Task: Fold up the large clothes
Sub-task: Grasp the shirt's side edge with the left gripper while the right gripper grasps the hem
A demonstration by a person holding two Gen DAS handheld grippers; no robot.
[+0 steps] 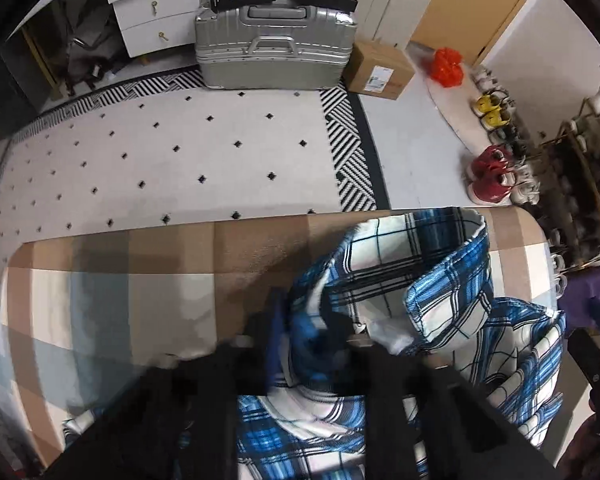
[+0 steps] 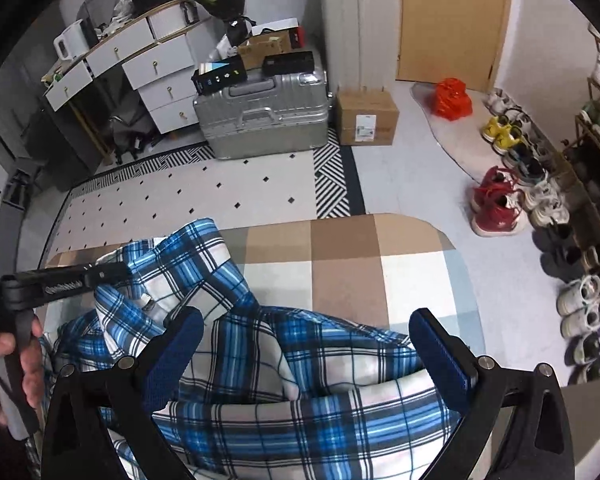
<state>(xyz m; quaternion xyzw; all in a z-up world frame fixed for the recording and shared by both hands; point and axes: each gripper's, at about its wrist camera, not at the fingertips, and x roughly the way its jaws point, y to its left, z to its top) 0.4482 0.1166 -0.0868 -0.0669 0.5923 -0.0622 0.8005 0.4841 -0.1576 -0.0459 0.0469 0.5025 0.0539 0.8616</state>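
Observation:
A blue, white and black plaid shirt [image 1: 384, 280] lies crumpled on a surface covered in brown, white and pale blue checks [image 1: 140, 280]. My left gripper [image 1: 306, 316] is blurred, and its jaws are shut on a fold of the shirt near the collar. In the right wrist view the left gripper [image 2: 122, 270] reaches in from the left, held by a hand [image 2: 4, 356], with its tip at the shirt's [image 2: 260, 360] upper edge. My right gripper [image 2: 308, 354] stands open just above the shirt's body. Its blue pads [image 2: 172, 356] are wide apart with cloth lying below them.
The covered surface ends at a rounded far edge [image 2: 380, 220]. Beyond it lie a patterned rug [image 2: 180, 196], a silver suitcase [image 2: 268, 120], a cardboard box [image 2: 366, 120], white drawers [image 2: 156, 68] and a red bag [image 2: 452, 98]. Several shoes [image 2: 496, 208] and a rack [image 2: 596, 152] line the right.

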